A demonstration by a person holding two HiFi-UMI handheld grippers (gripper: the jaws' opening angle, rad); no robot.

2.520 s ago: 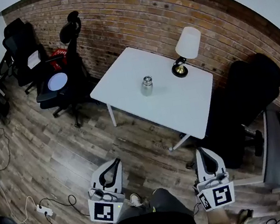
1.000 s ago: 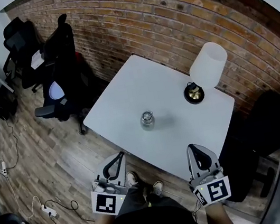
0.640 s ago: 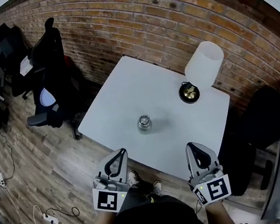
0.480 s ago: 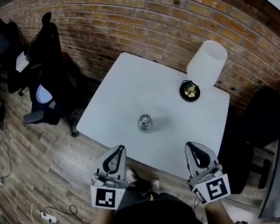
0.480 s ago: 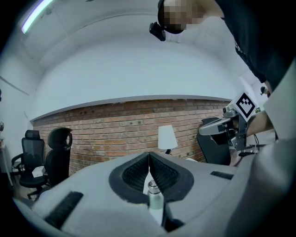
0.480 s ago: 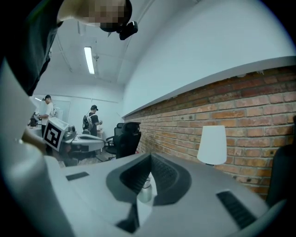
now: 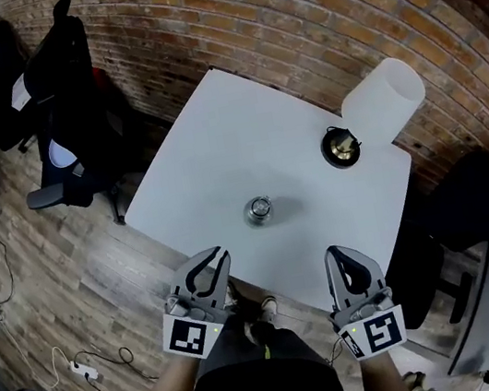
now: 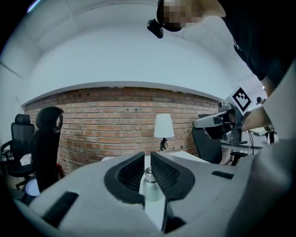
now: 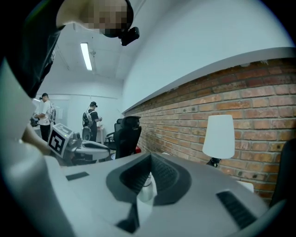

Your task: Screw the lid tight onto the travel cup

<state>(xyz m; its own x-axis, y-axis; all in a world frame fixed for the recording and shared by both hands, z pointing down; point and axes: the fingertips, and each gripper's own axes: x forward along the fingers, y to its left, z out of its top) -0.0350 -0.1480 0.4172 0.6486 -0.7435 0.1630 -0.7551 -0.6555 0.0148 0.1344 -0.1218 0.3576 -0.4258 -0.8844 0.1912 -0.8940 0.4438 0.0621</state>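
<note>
A small metal travel cup (image 7: 259,210) stands upright near the middle of the white table (image 7: 216,139), with a round lid on top. My left gripper (image 7: 218,254) hangs just over the table's near edge, short of the cup and to its left. It is shut and holds nothing. My right gripper (image 7: 338,251) is by the same edge to the cup's right, also shut and holding nothing. In the left gripper view the cup (image 8: 149,181) shows ahead, beyond the tips of my left gripper (image 8: 147,154). The right gripper view has the cup (image 9: 145,189) beyond my right gripper (image 9: 150,157).
A table lamp with a white shade (image 7: 383,103) and a brass base (image 7: 341,147) stands at the table's far right. A brick wall (image 7: 287,14) runs behind. Black office chairs (image 7: 67,90) stand to the left and a dark chair (image 7: 479,195) to the right. Cables (image 7: 77,360) lie on the wood floor.
The person has walked up to the table. Both grippers now reach its near edge, and the cup and lamp look larger and closer. Both grippers stayed shut.
</note>
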